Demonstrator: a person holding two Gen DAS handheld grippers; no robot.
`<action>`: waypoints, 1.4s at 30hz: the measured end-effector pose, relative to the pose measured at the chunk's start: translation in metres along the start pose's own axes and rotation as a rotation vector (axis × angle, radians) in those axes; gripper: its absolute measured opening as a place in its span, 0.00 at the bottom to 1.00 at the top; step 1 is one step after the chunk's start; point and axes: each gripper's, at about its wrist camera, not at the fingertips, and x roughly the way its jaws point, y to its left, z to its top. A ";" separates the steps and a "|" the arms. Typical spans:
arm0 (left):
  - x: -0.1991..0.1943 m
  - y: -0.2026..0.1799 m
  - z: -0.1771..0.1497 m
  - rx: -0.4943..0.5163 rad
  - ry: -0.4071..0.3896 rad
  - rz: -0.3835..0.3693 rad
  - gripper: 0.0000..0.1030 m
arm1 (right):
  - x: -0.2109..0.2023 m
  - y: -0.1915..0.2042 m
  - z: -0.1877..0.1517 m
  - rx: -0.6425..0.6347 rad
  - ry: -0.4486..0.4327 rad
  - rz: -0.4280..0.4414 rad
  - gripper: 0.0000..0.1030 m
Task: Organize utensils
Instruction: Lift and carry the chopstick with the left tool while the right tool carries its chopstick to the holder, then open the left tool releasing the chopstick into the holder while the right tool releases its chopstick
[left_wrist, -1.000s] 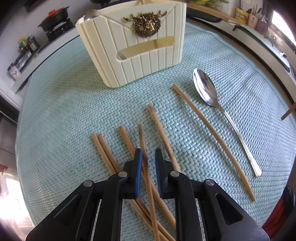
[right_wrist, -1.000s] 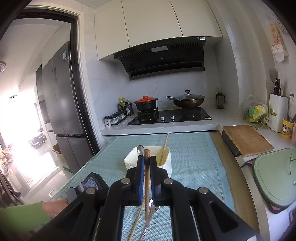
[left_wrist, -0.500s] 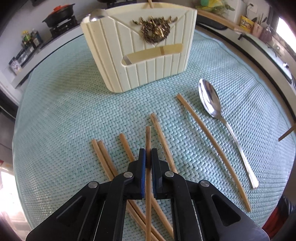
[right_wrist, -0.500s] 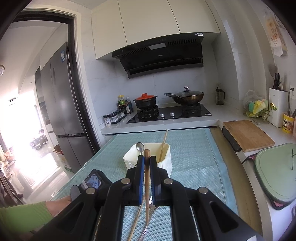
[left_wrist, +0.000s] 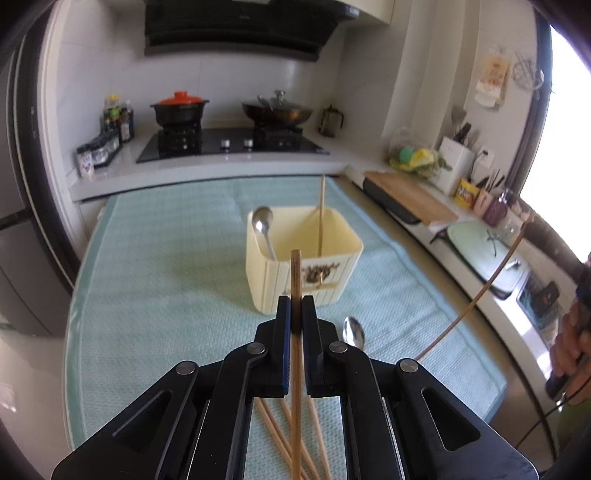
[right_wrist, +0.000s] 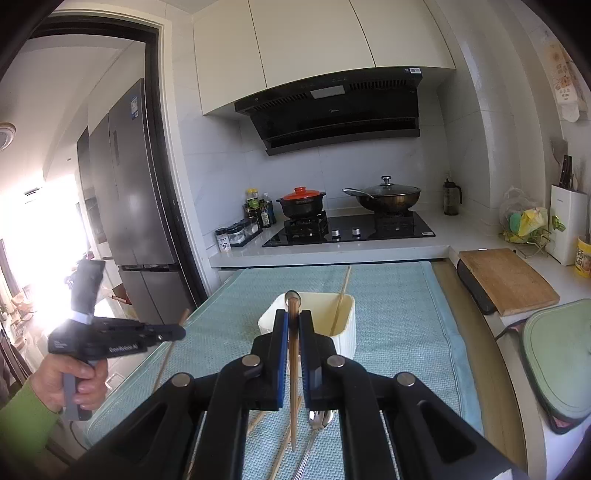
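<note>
Left wrist: chopstick (left_wrist: 295, 280) lower end cut off; spoon (left_wrist: 352, 332) half-hidden.

Bright daylight glare at the edges, fisheye bending, slight blur.

Loose chopsticks (left_wrist: 275, 435) largely hidden beneath gripper body; table spoon (left_wrist: 353, 334) shows bowl only; holder's emblem (left_wrist: 320, 272) blurred; right-hand chopstick (left_wrist: 476, 301) cut off by frame edge.

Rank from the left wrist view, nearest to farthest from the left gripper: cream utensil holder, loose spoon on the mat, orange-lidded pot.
1. Loose spoon: on the mat, just right of the left gripper.
2. Cream utensil holder: ahead, mid-mat.
3. Orange-lidded pot: on the stove, far left.
</note>
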 end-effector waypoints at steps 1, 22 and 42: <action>-0.010 0.001 0.007 -0.010 -0.031 -0.002 0.03 | 0.002 0.002 0.004 -0.004 -0.001 0.002 0.06; 0.075 -0.004 0.147 -0.058 -0.274 0.089 0.03 | 0.108 0.001 0.113 -0.068 -0.030 -0.019 0.06; 0.220 0.027 0.132 -0.132 -0.170 0.167 0.04 | 0.291 -0.048 0.068 -0.018 0.306 0.013 0.06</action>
